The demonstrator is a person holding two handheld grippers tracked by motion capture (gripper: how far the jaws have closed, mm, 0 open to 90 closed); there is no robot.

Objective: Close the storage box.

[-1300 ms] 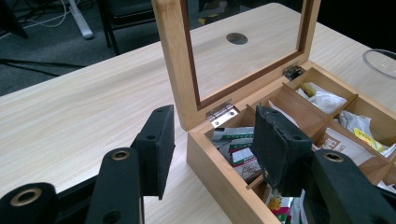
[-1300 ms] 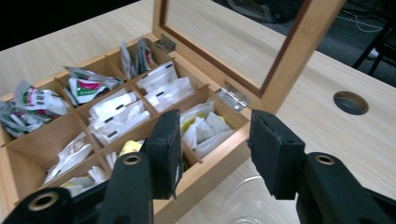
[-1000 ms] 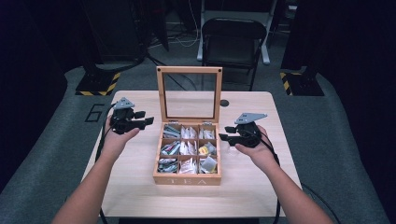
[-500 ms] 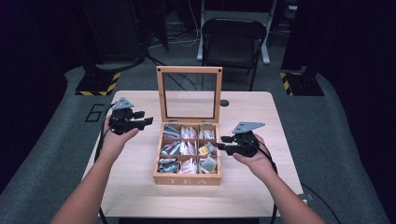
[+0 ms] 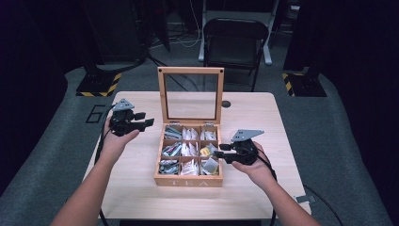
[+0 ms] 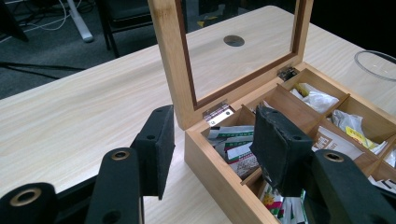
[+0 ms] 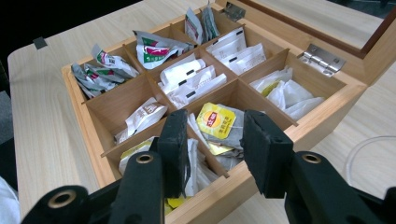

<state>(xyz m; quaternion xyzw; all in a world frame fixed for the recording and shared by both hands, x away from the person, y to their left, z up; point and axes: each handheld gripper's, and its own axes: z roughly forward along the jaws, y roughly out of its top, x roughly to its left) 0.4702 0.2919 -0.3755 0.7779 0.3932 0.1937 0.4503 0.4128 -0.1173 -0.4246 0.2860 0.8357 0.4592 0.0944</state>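
Tea box (image 5: 189, 181) mid-worktop (image 5: 141, 197), glass lid (image 5: 190, 96) upright. Right tool (image 5: 220, 154) over the box's right edge, jaws apart, just been closing, nothing clamped; yellow sachet (image 7: 215, 120) lies below them. Left tool (image 5: 149, 124) beside the box's left rear corner, jaws apart, empty.

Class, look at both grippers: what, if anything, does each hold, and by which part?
Nothing is held: left gripper and right gripper are open over the tea box.
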